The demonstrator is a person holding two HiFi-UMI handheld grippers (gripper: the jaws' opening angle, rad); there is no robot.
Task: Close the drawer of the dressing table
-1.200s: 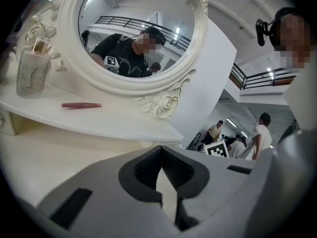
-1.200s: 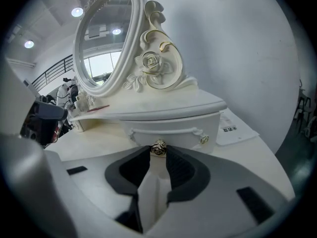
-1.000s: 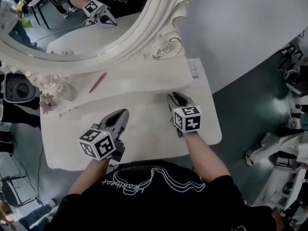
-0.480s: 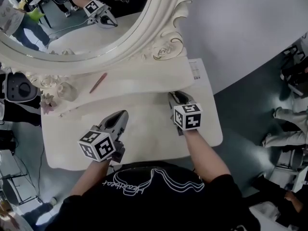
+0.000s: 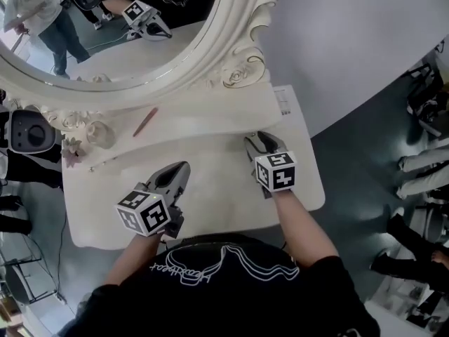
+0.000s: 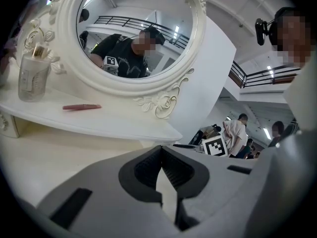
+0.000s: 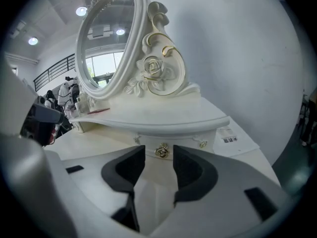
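In the head view, the left gripper (image 5: 179, 168) hovers low over the bare desk (image 5: 210, 213), well apart from the raised shelf (image 5: 210, 118) under the mirror (image 5: 105, 41). We judge it is parked there to keep out of the way. The right gripper (image 5: 256, 139) points in under the right end of that shelf, which hides the drawer from above.

In the left gripper view, we see the jaws with their tips together and nothing between them. A slim red stick (image 6: 81, 106) lies on the shelf ahead, apart from them.

In the right gripper view, the jaws are opening. The drawer (image 7: 148, 144) sits just below the shelf edge, and its gold knob (image 7: 160, 151) stands in the gap between the pads, which do not press on it. The drawer front looks nearly flush, so we judge the gripper is letting go because the push is about finished.
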